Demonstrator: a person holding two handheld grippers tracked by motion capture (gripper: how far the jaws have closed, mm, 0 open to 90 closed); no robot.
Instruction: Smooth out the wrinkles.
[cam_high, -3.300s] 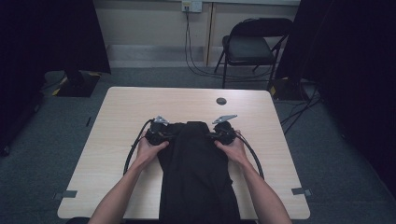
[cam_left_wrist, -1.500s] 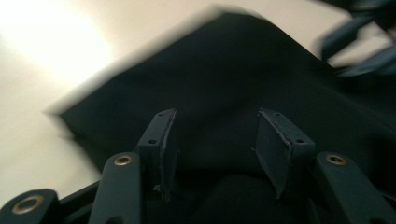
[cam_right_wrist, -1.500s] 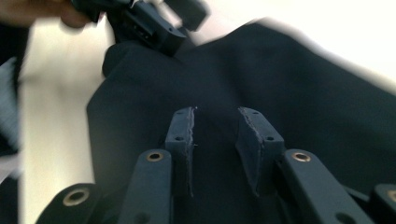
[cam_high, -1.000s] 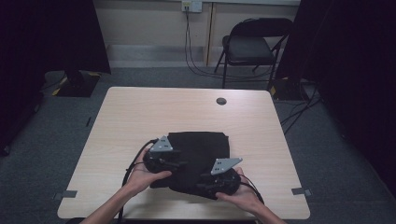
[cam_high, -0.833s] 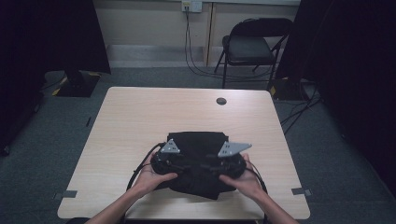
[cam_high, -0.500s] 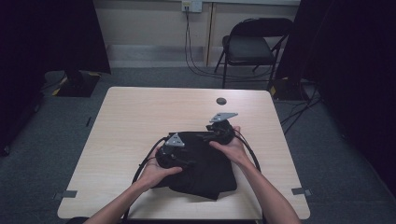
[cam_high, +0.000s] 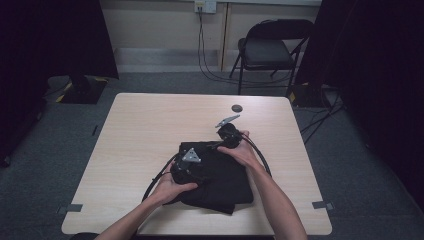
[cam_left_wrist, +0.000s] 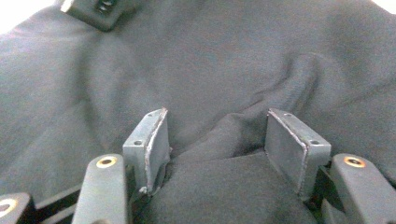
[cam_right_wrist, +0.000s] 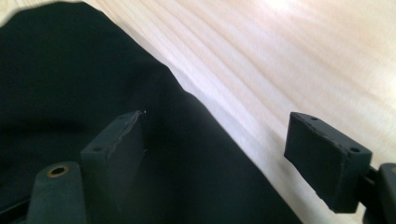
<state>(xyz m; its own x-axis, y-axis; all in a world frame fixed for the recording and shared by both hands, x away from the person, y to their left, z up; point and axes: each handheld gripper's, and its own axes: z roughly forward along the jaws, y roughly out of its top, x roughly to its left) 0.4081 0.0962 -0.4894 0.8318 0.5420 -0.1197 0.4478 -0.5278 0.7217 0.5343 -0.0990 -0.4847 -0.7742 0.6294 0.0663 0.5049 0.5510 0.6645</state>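
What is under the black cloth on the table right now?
The black cloth lies folded on the wooden table; bare tabletop shows at its edge in the right gripper view. A fold of cloth bunches between the left gripper jaws. Anything beneath the cloth is covered.

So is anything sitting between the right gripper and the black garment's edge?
Nothing visible does. The right gripper has open jaws straddling the edge of the black garment, one over cloth, one over the bare table.
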